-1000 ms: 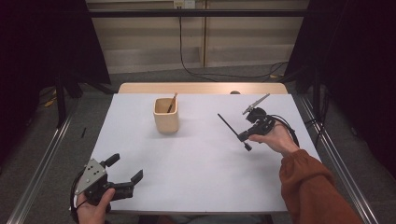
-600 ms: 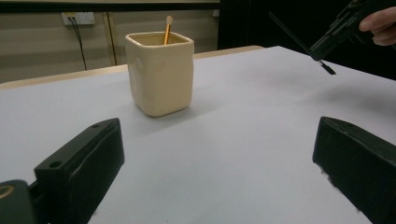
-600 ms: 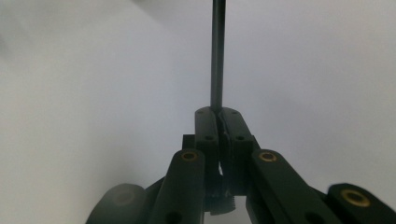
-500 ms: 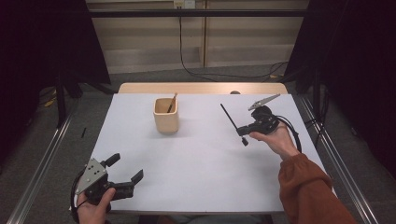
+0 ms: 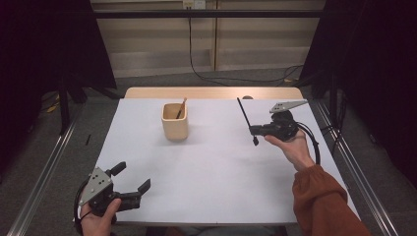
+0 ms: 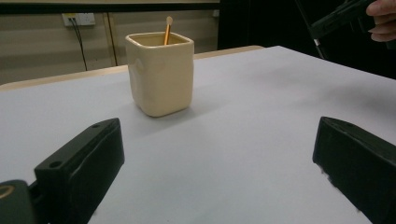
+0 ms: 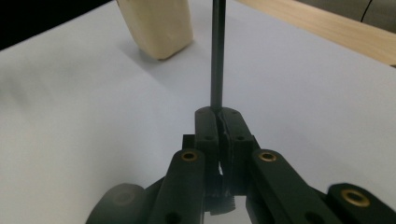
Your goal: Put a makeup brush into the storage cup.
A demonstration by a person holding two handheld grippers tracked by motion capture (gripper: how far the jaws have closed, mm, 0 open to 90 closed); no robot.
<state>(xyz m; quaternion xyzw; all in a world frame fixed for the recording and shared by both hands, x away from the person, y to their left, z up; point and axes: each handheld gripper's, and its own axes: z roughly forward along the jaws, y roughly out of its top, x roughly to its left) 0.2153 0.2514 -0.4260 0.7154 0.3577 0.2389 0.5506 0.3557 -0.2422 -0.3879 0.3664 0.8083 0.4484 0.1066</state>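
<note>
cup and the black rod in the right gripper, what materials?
Cup: looks like glazed ceramic, cream, soft sheen, rounded thick walls with a dent; could be moulded plastic. Black rod, clamped in the right gripper: smooth, dark, straight, faint gloss; plastic or coated metal, can't tell.

One cup [image 5: 175,121] stands at the upper centre of the frame, one wooden stick [image 5: 181,107] in it. Two grippers: one lower left [image 5: 132,183], one right [image 5: 253,130] with one black rod [image 5: 243,114].

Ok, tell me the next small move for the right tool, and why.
Probably carry the black stick left toward the beige cup. The right tool is shut on it, off to the cup's right, and the cup already holds an orange stick, so this one likely joins it.
</note>
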